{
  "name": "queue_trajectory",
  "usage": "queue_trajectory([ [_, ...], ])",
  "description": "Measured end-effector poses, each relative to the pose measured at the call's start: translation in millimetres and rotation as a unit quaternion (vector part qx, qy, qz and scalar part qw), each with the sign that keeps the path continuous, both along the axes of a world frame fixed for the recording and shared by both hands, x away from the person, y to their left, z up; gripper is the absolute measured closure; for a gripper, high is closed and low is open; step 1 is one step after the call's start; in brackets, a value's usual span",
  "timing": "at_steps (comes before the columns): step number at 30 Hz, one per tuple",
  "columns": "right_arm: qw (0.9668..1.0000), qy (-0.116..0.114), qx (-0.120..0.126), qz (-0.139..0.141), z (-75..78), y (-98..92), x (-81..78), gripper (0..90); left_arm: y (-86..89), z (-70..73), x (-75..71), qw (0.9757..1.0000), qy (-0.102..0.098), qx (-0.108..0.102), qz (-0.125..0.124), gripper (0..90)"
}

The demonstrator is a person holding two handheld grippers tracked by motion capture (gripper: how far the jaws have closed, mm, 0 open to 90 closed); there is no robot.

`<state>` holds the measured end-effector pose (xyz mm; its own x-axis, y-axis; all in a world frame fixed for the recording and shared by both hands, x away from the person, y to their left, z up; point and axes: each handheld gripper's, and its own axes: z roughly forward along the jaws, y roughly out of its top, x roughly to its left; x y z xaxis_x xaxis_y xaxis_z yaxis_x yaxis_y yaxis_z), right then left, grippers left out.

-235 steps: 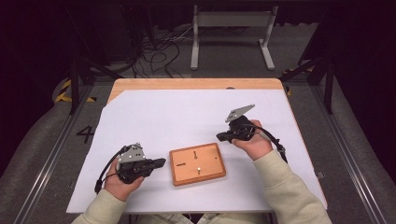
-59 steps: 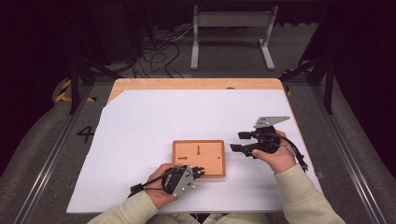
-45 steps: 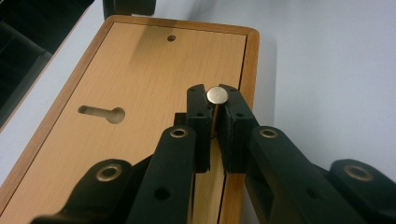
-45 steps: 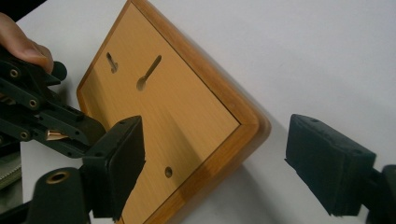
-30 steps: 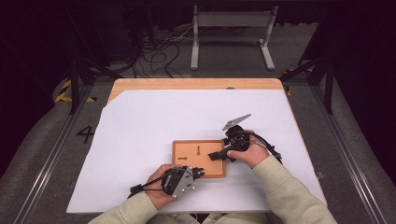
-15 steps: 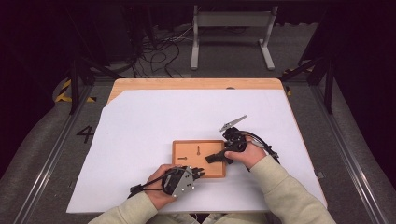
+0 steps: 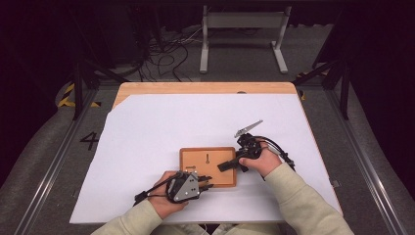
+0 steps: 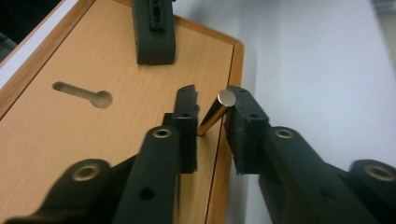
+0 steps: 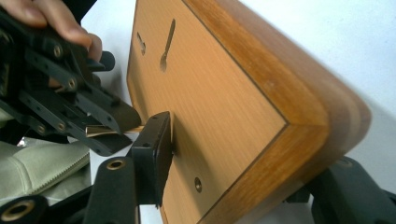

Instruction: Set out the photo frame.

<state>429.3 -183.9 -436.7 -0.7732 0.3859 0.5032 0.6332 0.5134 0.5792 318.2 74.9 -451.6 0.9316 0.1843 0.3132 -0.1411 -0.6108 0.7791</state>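
While we look down on the white tabletop (image 7: 147, 127), the wooden board (image 7: 208, 164) lies between both hands. Our left claw (image 8: 211, 119) has just been opening, its pads loosely flanking a brass pin (image 8: 214, 114) at the board's edge. Our right claw (image 9: 243, 154) has just been closing, straddling the board's corner.

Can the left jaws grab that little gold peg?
Probably yes. The gold peg already stands between the left gripper's jaws, which have just been opening, at the wooden board's edge, with nothing blocking it.
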Motion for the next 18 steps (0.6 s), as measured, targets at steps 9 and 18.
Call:
queue_trajectory([
  [9,0.9996,-0.008,0.011,0.026,5.8,-2.6,-3.3,55.3,18.6,21.6,1.3,0.9956,0.056,-0.075,-0.009,58.7],
  [18,0.9976,-0.025,0.016,0.062,13.0,-5.2,-9.6,61.8,52.7,37.5,11.6,0.9836,0.073,-0.159,0.043,56.1],
])
